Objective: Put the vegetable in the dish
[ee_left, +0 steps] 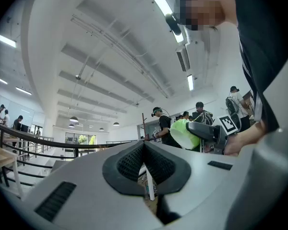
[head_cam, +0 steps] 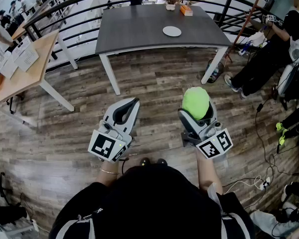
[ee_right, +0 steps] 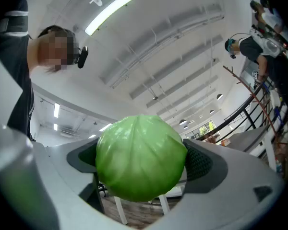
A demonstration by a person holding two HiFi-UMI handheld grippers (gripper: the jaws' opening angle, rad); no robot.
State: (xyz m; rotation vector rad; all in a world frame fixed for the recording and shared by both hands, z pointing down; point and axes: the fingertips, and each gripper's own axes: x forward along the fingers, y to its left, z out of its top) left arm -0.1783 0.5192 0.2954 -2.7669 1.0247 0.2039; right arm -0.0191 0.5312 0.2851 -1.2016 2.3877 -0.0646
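Note:
A round green cabbage point(head_cam: 196, 102) sits between the jaws of my right gripper point(head_cam: 197, 108), which is shut on it and held at chest height over the wooden floor. In the right gripper view the cabbage point(ee_right: 140, 157) fills the span between both dark pads point(ee_right: 201, 164). My left gripper point(head_cam: 133, 102) hovers beside it at the left, shut and holding nothing; its pads point(ee_left: 134, 162) meet at the tip. The left gripper view also catches the cabbage point(ee_left: 185, 134). The dish, a small white plate point(head_cam: 172, 31), lies on the dark table point(head_cam: 134, 34) ahead.
A potted plant point(head_cam: 170, 1) and an orange box point(head_cam: 186, 10) stand at the dark table's far edge. A light wooden table point(head_cam: 27, 71) is at the left. A black railing point(head_cam: 79, 4) runs behind. People sit at the right point(head_cam: 274, 49), with cables point(head_cam: 261, 148) on the floor.

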